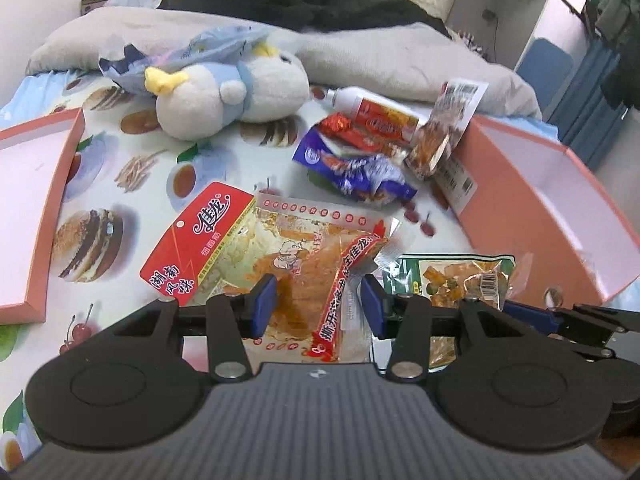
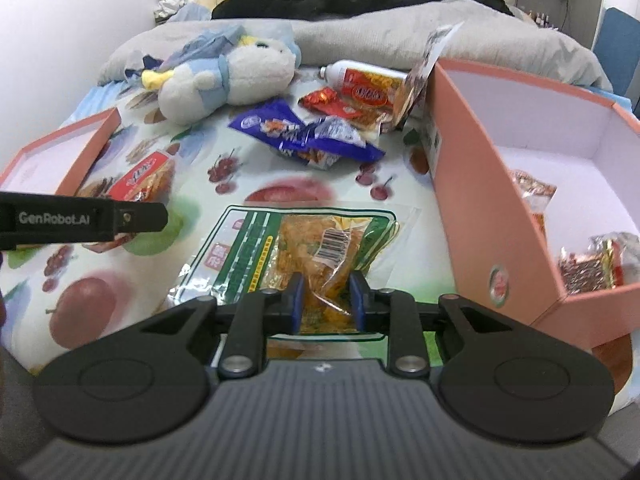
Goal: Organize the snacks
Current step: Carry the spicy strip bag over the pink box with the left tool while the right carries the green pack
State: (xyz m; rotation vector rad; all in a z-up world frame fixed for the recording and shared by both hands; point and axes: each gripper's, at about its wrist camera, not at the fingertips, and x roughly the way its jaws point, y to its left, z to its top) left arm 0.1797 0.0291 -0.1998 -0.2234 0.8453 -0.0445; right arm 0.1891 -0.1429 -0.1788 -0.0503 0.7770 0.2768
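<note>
Bedsheet (image 1: 132, 208): L claw (image 1: 318, 308) clamps red pack (image 1: 280, 256); R claw (image 2: 326, 300) clamps green pack (image 2: 304, 248).

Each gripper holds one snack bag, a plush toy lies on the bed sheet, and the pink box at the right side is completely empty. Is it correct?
Not quite. The pink box is not empty: the right wrist view shows snack packets inside. The rest holds: the left gripper and right gripper each hold a bag, and the plush toy lies there.

bed (image 1: 120, 168): fruit-print sheet | grey duvet (image 1: 360, 48) behind | white wall (image 2: 80, 8) left | bright, even light
</note>
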